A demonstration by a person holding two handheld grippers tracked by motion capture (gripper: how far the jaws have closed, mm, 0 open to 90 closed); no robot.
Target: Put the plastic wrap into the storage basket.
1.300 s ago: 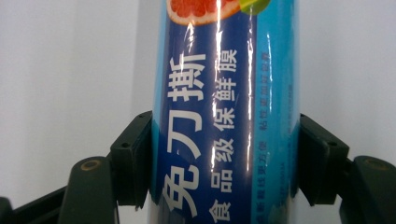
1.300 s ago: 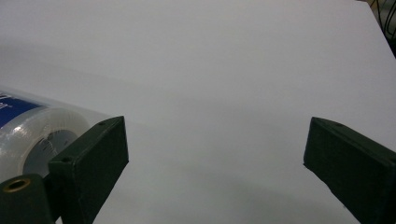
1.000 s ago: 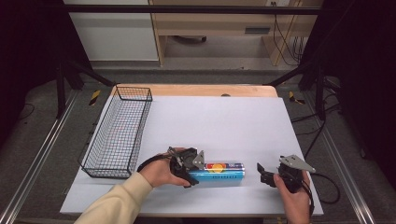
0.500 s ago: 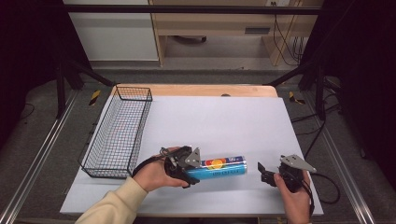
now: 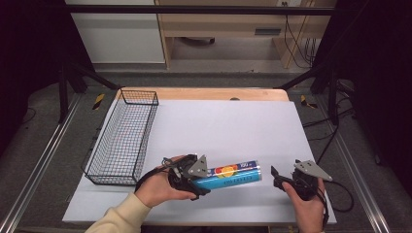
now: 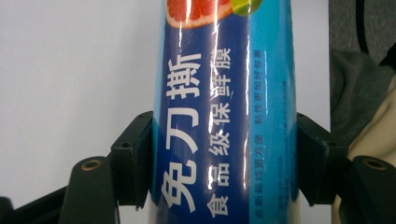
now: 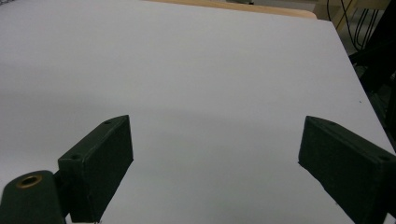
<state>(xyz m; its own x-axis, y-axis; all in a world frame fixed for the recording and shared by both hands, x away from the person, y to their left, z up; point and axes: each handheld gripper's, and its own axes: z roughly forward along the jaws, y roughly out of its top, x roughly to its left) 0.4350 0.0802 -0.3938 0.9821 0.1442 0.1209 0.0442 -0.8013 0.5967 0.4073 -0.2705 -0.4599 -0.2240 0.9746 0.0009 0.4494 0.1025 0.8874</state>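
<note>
Cling-film roll [image 5: 228, 175] hangs level just above the white table [image 5: 223, 121] near its front edge, pinched at one end by the left gripper [image 5: 194, 177], jaws clamped on the glossy tube. End-held, it may sag or slip. Right gripper [image 5: 278, 177] waits, jaws wide, empty. Wire basket [image 5: 124, 138] sits left.
</note>
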